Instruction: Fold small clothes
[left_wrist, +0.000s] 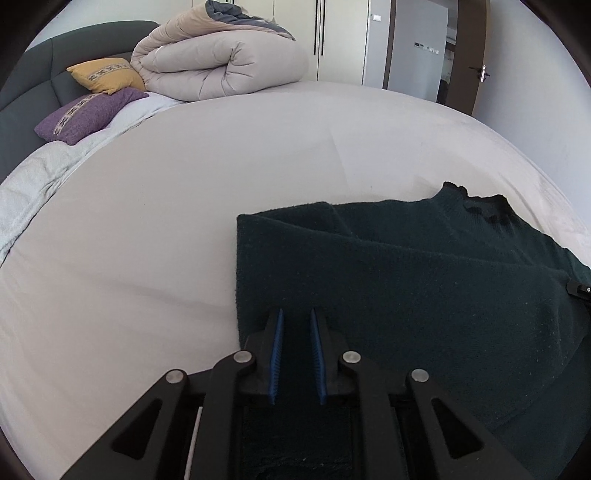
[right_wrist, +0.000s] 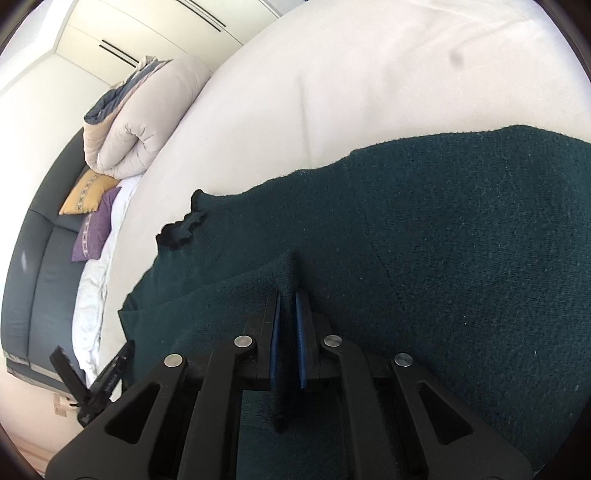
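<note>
Your sweater (left_wrist: 424, 266) lies lower right on the bed (left_wrist: 184, 221). Right gripper (right_wrist: 288, 295) pinches a ridge; left gripper (left_wrist: 296, 314) fingers narrow on the hem (thin bite). Lift unevenly and either could slip.

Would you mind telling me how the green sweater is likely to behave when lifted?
Probably floppy: the sweater drapes in soft folds and puckers between the right hand-held gripper pads. Its fuzzy knit likely resists slipping. It looks thick, so perhaps moderately heavy.

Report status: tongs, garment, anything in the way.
Right tongs shut on a pinched ridge of the dark green sweater. Left tongs nearly closed over its near edge. Sweater partly folded on bed. Nothing in the way.
</note>
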